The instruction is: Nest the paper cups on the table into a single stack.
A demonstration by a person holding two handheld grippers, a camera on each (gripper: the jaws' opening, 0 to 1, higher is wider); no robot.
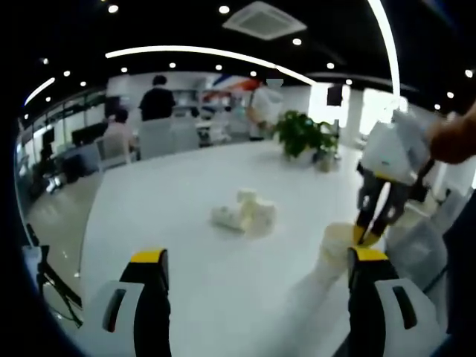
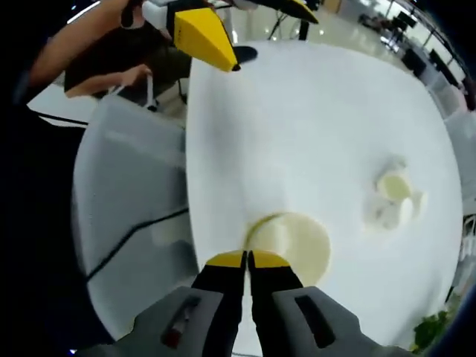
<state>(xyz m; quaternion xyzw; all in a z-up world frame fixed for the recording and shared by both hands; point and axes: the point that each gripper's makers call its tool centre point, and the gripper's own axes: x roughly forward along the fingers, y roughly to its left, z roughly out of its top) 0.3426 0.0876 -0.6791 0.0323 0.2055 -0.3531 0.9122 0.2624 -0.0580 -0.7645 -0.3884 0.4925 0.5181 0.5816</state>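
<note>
A pale paper cup (image 1: 336,253) stands upright on the white table (image 1: 178,201), near its right edge. My right gripper (image 1: 366,236) comes down from the right and pinches the cup's rim. From above, my right gripper (image 2: 248,259) is shut on the near rim of that open cup (image 2: 294,242). A small cluster of paper cups (image 1: 245,212) lies farther out mid-table, some tipped over, and this cup cluster (image 2: 393,199) sits to the right. My left gripper (image 1: 258,256) is open with nothing between its jaws, short of the cluster. The left gripper (image 2: 202,28) hovers over the table's far edge (image 2: 312,104).
A potted plant (image 1: 301,134) stands at the far end of the table. People and chairs are beyond it in the office. A translucent chair (image 2: 123,193) sits close against the table edge, with a person's arm (image 2: 71,41) above it.
</note>
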